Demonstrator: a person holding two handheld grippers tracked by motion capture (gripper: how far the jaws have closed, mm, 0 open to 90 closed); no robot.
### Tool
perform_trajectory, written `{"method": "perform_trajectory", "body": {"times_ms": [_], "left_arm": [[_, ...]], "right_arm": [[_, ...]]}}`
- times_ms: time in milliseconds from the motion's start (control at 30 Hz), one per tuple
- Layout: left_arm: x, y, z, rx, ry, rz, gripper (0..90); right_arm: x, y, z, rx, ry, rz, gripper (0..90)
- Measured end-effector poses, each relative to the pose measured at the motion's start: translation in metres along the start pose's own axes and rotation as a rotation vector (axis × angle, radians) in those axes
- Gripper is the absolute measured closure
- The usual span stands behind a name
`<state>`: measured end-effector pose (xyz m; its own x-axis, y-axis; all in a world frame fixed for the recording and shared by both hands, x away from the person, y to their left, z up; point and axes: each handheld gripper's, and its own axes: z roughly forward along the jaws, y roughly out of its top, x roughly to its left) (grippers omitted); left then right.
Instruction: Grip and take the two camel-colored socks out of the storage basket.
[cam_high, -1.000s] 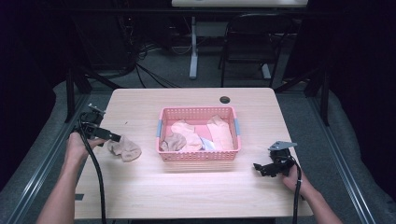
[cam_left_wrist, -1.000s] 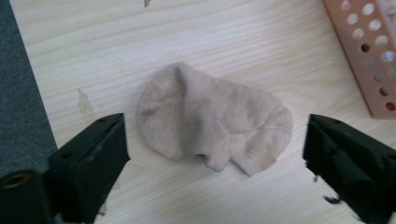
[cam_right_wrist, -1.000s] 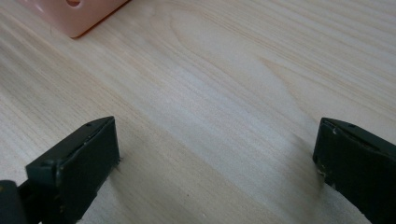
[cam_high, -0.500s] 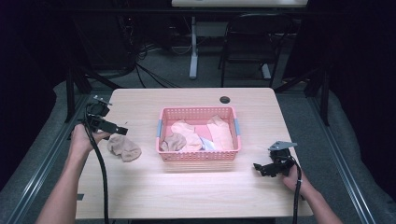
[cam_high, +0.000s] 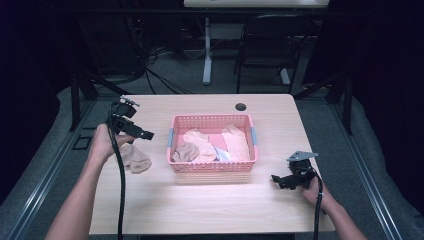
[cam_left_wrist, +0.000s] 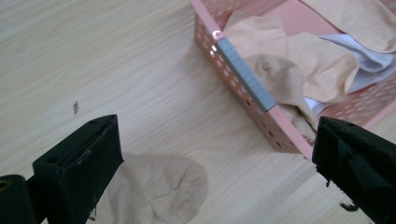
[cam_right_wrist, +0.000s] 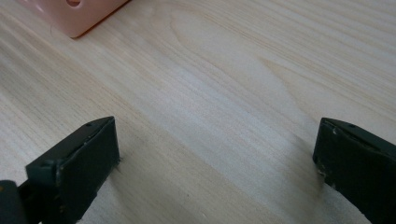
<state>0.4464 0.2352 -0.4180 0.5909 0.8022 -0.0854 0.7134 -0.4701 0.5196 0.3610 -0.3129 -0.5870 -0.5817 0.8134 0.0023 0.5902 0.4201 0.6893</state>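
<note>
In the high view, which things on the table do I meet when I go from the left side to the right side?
Left gripper, above the beige sock lying on the table → pink basket holding more socks → right gripper near the table's right edge.

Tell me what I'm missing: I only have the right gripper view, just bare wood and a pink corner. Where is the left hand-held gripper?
Observer: The left hand-held gripper is raised over the table's left side, jaws wide open, pointing toward the pink basket.
Operator: Anything under it?
Observer: A beige sock lies flat on the wood, outside the basket.
Operator: And the basket?
Observer: It holds several more beige socks and a pale blue-white piece.
</note>
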Motion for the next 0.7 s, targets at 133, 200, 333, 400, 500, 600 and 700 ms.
{"method": "perform_trajectory", "body": {"times_ms": [133, 200, 333, 400, 500, 600, 700], "left_arm": [[-0.008, 0.007, 0.003, 0.001, -0.004, 0.016, 2.0], [-0.013, 0.012, 0.006, 0.005, -0.008, 0.03, 2.2], [-0.026, 0.021, 0.015, 0.014, -0.026, 0.064, 1.9], [-0.029, 0.022, 0.017, 0.018, -0.027, 0.071, 1.1], [-0.04, 0.029, 0.026, 0.031, -0.034, 0.099, 0.4], [-0.048, 0.033, 0.033, 0.039, -0.041, 0.115, 0.1], [-0.056, 0.037, 0.04, 0.041, -0.044, 0.131, 0.0]], "right_arm": [[0.0, 0.0, 0.0, -0.002, -0.005, 0.002, 0.0], [0.0, 0.0, 0.0, -0.003, -0.004, 0.002, 0.0], [0.0, 0.0, 0.0, -0.001, 0.0, 0.0, 0.0], [0.0, 0.0, 0.0, 0.0, 0.0, 0.0, 0.0], [0.0, 0.0, 0.0, -0.001, 0.0, 0.0, 0.0], [0.0, 0.0, 0.0, 0.0, -0.001, 0.0, 0.0], [0.0, 0.0, 0.0, 0.002, 0.0, 0.002, 0.0]]}}
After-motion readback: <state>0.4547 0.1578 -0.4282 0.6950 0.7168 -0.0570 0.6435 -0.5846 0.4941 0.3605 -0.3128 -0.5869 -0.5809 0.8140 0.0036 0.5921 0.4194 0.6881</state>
